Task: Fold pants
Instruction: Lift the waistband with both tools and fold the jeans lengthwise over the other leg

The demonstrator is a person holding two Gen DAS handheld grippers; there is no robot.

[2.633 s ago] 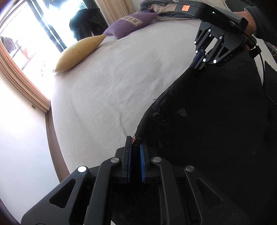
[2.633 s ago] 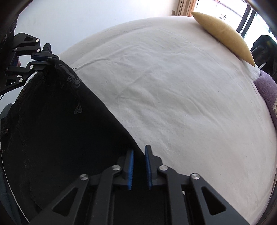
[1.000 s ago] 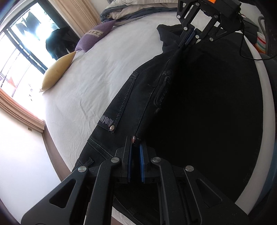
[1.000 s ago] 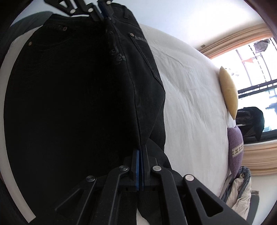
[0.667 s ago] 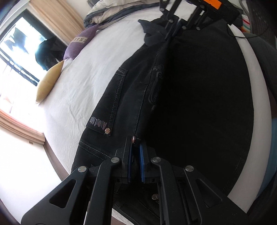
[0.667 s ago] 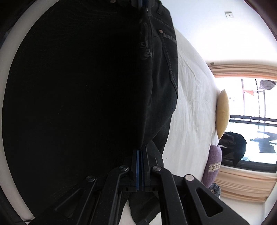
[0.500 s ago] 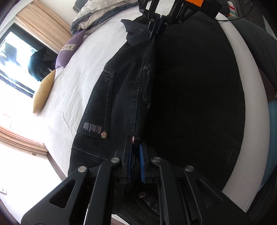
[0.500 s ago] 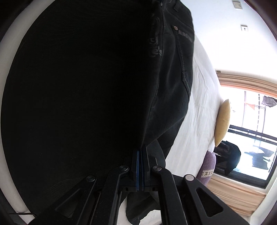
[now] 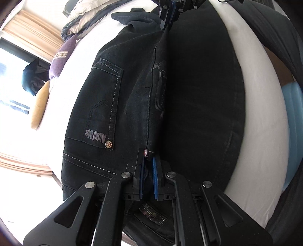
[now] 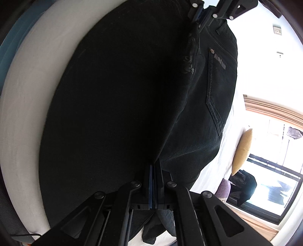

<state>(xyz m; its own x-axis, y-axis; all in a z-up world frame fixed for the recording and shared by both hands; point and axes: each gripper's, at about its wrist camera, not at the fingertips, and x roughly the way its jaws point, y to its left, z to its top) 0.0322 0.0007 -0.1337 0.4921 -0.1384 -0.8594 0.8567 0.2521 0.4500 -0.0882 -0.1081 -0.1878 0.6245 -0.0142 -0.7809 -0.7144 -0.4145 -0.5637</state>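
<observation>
The black pants [image 9: 117, 98] are lying spread across the white bed [image 9: 265, 117], with a fold of denim being held up between the two tools. The left hand-held gripper [image 9: 148, 164] is pinching the waistband end of that fold beside a small metal rivet [image 9: 145, 151], its blue pads [image 9: 154, 176] pressed against cloth bunched between them. At the far end of the raised ridge, the right hand-held gripper [image 9: 170, 11] is clamping the same fold near the top of the left wrist view. In the right wrist view, the right hand-held gripper [image 10: 153, 181] is showing its pads nearly together on the thin fabric edge, and the left hand-held gripper [image 10: 198, 14] is appearing at the top. A back pocket [image 9: 103, 106] with pale stitching and printed lettering is facing up on the part resting toward the window-side edge of the bed. A yellow pillow [image 9: 38, 107] and a purple pillow [image 9: 59, 58] are sitting along that far edge, with folded bedding [image 9: 81, 20] piled beyond them.
</observation>
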